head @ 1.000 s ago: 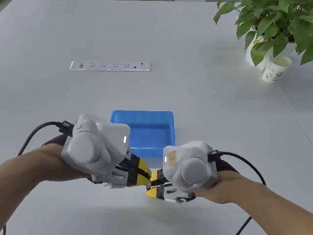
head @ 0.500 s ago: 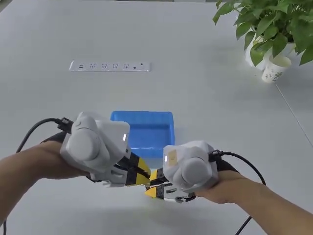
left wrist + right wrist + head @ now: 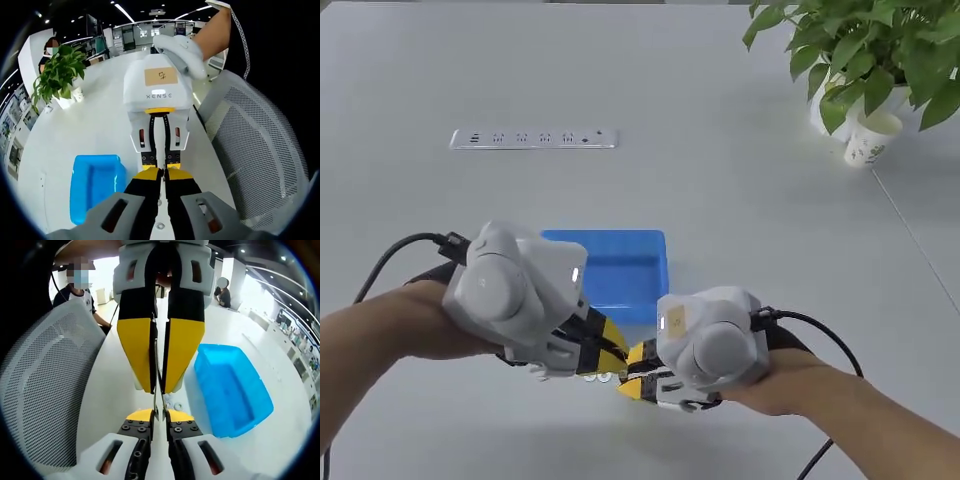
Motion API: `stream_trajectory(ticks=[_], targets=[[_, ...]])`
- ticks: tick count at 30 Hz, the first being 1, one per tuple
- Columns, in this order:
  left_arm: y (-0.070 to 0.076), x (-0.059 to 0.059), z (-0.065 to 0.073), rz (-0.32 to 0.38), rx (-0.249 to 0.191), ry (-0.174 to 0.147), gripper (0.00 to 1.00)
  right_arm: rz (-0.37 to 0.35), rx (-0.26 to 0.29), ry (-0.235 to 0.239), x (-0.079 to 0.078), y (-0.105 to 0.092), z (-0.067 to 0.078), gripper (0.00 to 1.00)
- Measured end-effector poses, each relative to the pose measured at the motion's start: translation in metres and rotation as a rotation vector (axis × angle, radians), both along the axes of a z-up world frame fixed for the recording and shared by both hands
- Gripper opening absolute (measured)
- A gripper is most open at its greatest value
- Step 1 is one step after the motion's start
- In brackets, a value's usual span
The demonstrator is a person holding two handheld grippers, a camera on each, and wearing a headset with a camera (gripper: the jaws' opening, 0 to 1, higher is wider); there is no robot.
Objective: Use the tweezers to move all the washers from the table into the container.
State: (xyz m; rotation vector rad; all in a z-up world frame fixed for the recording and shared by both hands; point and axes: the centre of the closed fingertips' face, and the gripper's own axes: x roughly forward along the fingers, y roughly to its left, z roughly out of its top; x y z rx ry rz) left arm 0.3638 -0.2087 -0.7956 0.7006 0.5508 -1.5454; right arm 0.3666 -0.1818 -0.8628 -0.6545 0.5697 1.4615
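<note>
Pale grey table (image 3: 740, 220) stretches away from you in the head view, and on it, just below where your two grippers meet, lie the washers (image 3: 601, 375), small metal rings close together. In the right gripper view they sit on the tabletop just beyond the jaw tips, beside the near wall of the container. The tweezers (image 3: 156, 390) show in that view as a thin metal strip seen edge-on, running from the slit of your right gripper's jaws into the slit of the left gripper's yellow jaws. Your left gripper (image 3: 616, 352) and your right gripper (image 3: 630, 375) point at each other tip to tip, and each pair of jaws is pinched to a narrow slit about that strip. The blue container (image 3: 605, 237), a shallow open tray, stands at twelve o'clock from the jaw tips, close behind them, apart from the washers. Farther out, a white power strip (image 3: 533, 139) lies at eleven o'clock. A potted plant (image 3: 860, 50) stands at two o'clock by the table's far edge, with a paper cup (image 3: 865, 140) just in front of it. A mesh chair (image 3: 45, 390) shows behind the table edge in the right gripper view.
</note>
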Motion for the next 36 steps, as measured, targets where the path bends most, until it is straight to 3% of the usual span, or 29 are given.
stream_trajectory(ticks=[20,36], targets=[[-0.014,0.017,0.001,-0.051,0.005,-0.009,0.07,-0.064,0.003,-0.013,0.018,-0.014,0.001,0.11],[-0.019,0.023,-0.004,-0.072,0.017,0.010,0.07,-0.086,-0.001,0.005,0.023,-0.018,-0.005,0.12]])
